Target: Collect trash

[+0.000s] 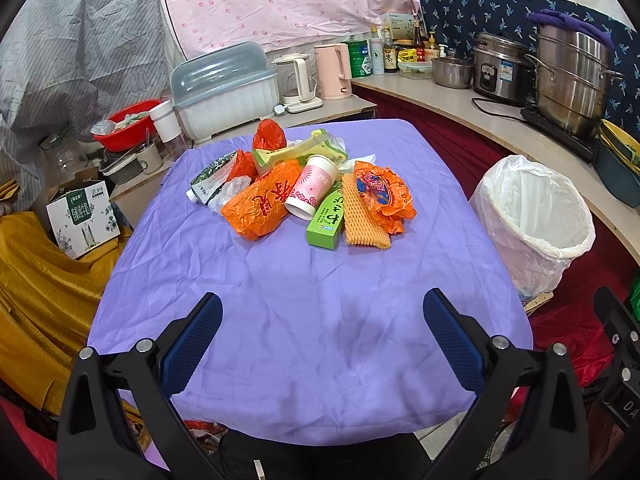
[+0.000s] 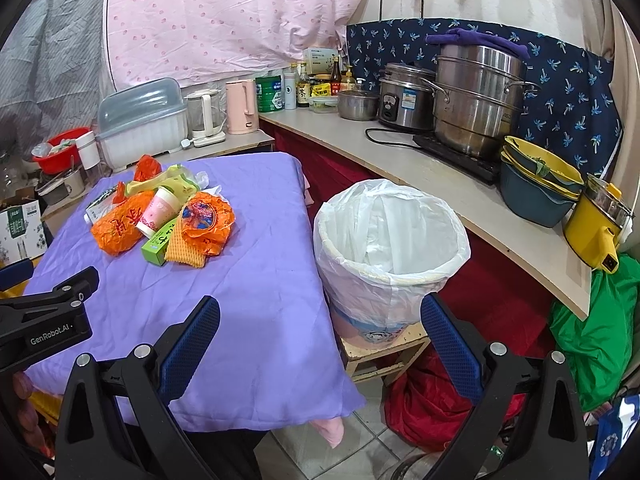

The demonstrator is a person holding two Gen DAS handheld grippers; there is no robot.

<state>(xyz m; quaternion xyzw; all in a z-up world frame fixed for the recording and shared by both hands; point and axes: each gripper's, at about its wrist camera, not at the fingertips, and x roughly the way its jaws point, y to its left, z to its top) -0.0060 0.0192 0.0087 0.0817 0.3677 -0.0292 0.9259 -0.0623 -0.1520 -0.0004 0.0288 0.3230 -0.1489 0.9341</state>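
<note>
A heap of trash lies at the far middle of the purple-covered table (image 1: 312,304): an orange plastic bag (image 1: 260,204), a pink paper cup (image 1: 314,186) on its side, a green box (image 1: 328,220), an orange foam net (image 1: 362,216), a crumpled orange wrapper (image 1: 384,194) and a dark pouch (image 1: 210,180). The same heap shows in the right wrist view around the cup (image 2: 158,210). A bin lined with a white bag (image 2: 390,240) stands right of the table on a low stool. My left gripper (image 1: 322,312) hovers open over the near table edge. My right gripper (image 2: 320,316) is open near the table's right corner.
A counter (image 2: 420,176) along the right carries steel pots (image 2: 478,100), a rice cooker (image 2: 404,98), stacked bowls and bottles. Kettles and a covered dish rack (image 1: 224,88) stand behind the table. A cardboard box (image 1: 84,216) and yellow cloth sit at the left; red and green bags lie on the floor.
</note>
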